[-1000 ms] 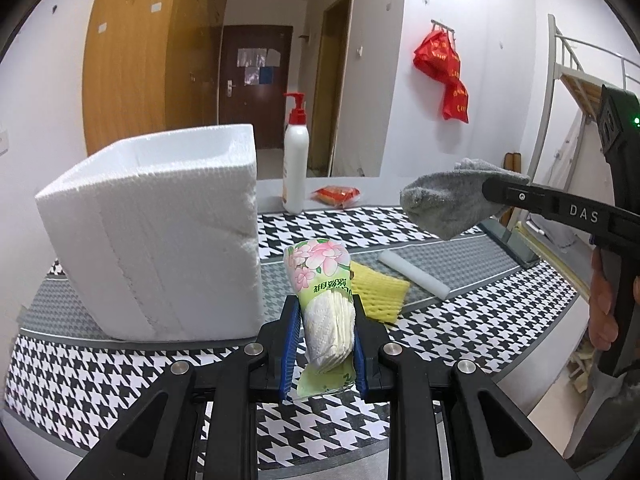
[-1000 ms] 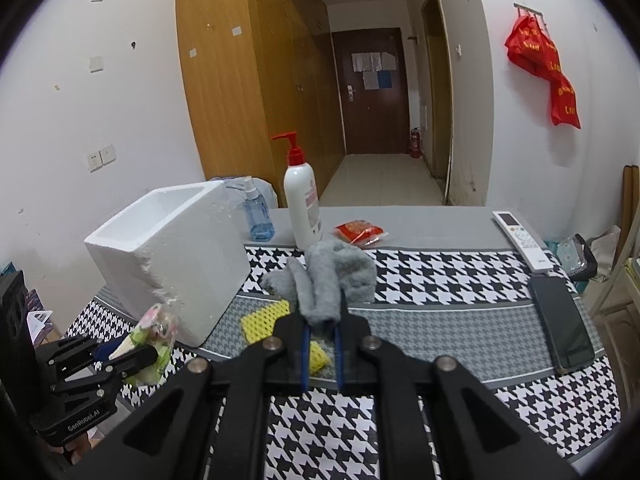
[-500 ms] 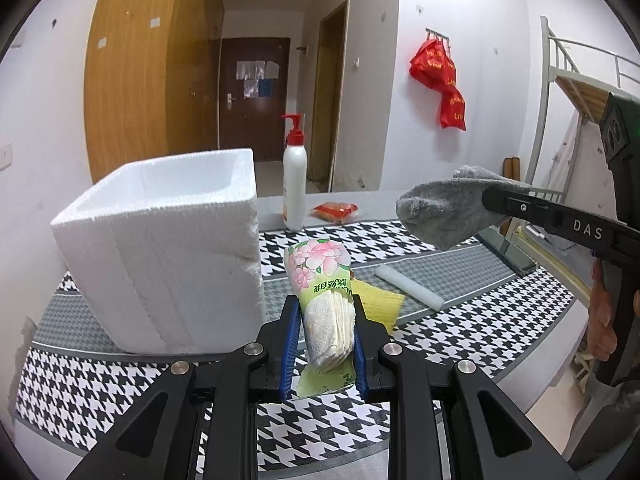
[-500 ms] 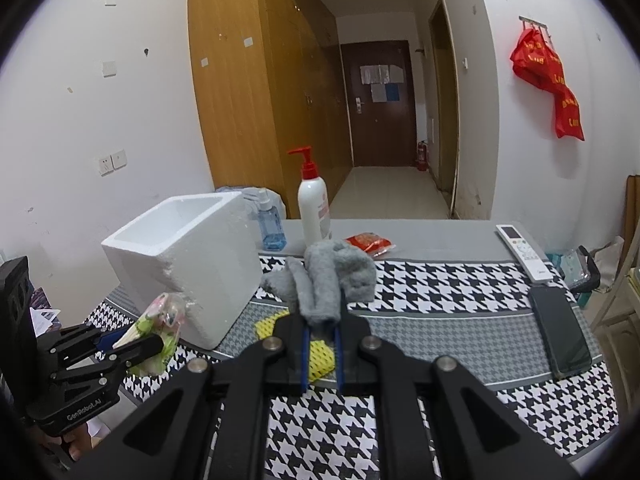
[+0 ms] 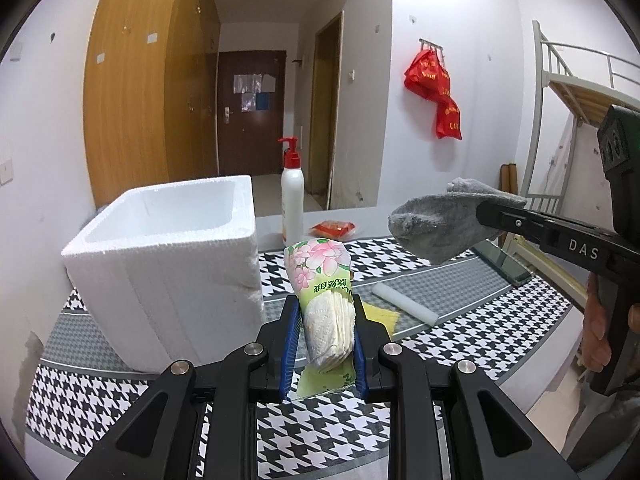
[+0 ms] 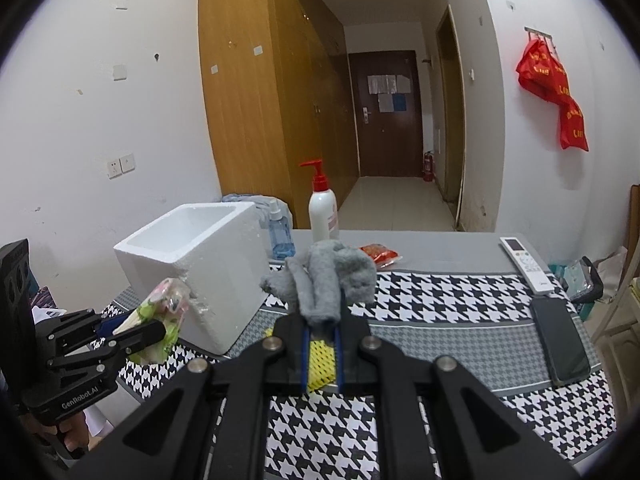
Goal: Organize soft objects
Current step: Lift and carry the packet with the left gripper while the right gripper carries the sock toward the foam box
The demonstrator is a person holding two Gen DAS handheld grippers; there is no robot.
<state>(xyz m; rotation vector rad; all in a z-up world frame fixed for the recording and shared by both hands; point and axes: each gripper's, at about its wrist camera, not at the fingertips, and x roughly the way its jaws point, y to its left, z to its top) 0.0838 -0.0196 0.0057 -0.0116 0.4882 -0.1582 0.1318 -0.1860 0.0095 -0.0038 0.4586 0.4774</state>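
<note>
Foam box [image 5: 168, 256] stands at the left on the houndstooth table cloth [image 5: 320, 432], open at the top and white inside. Just right of it, the left gripper [image 5: 326, 344] points a little downward, and its blue pads are clamped on a tissue pack [image 5: 326, 300] with pink flowers, which sticks up above the cloth, close to the box's front corner. In the right wrist view a hand [image 6: 68, 436] holds this gripper from below at the frame's lower left, though it is mostly hidden there. Behind the pack a yellow sponge [image 5: 382, 316] and a white roll [image 5: 404, 302] lie on the cloth, and a pump bottle [image 5: 292, 196] stands further back. At the right, the right gripper [image 6: 322, 330] is raised above the table and tilts gently down; its fingers are together, pinching a grey sock [image 6: 328, 280] that bunches up over the tips. The person's right hand [image 5: 600, 320] wraps around the handle.
</note>
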